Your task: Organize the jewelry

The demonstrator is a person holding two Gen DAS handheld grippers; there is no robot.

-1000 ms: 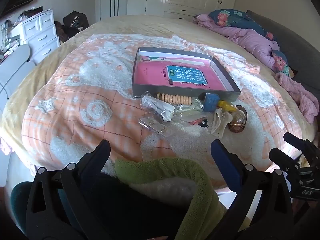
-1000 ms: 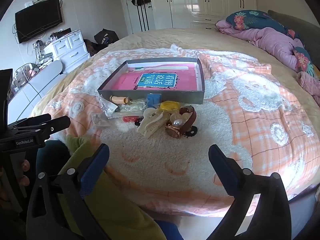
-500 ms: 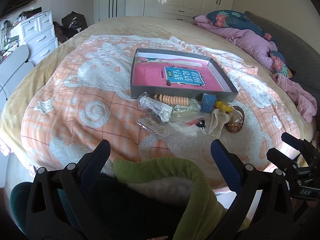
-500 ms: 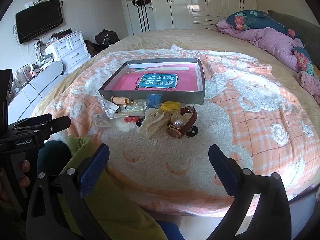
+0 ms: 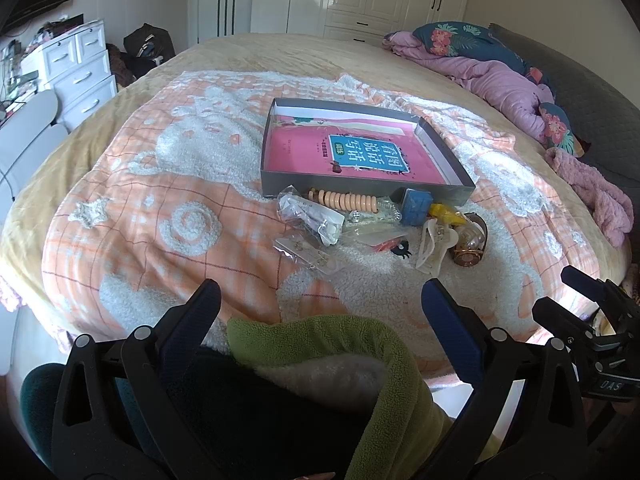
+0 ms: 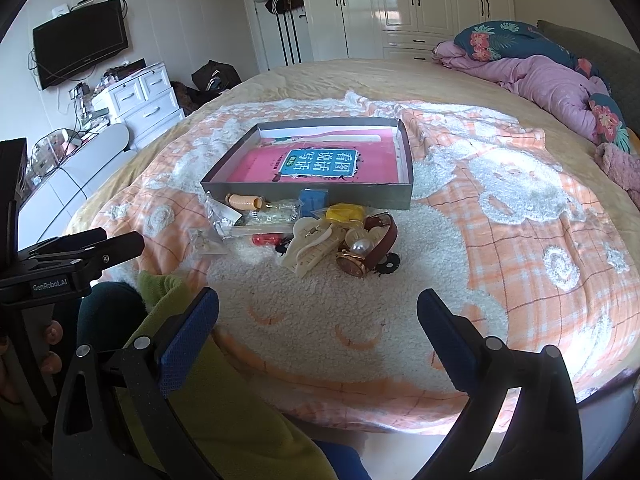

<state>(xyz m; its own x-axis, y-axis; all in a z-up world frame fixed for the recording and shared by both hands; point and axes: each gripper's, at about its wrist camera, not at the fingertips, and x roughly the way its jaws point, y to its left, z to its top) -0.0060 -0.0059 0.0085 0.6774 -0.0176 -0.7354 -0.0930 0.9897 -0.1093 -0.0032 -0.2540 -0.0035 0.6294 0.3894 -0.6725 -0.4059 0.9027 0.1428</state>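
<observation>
A grey shallow box [image 5: 436,151] [image 6: 308,193] with a pink book inside lies on the bed blanket. In front of it is a pile of jewelry: a peach bead bracelet [image 5: 344,201] [image 6: 242,201], a blue cube [image 5: 415,207] [image 6: 313,200], clear packets [image 5: 310,216], a cream hair claw [image 6: 308,247] and a brown-strap watch [image 5: 468,250] [image 6: 366,254]. My left gripper [image 5: 320,316] is open and empty, well short of the pile. My right gripper [image 6: 318,316] is open and empty, also short of it.
A green sleeve [image 5: 320,344] lies between the left fingers. A purple quilt and floral pillows [image 6: 540,72] lie at the far right. White drawers [image 6: 140,100] stand left of the bed. The bed edge runs just ahead of both grippers.
Both views have shifted slightly; the box and pile sit a little higher and farther in the left wrist view. Both grippers stay open and empty.
</observation>
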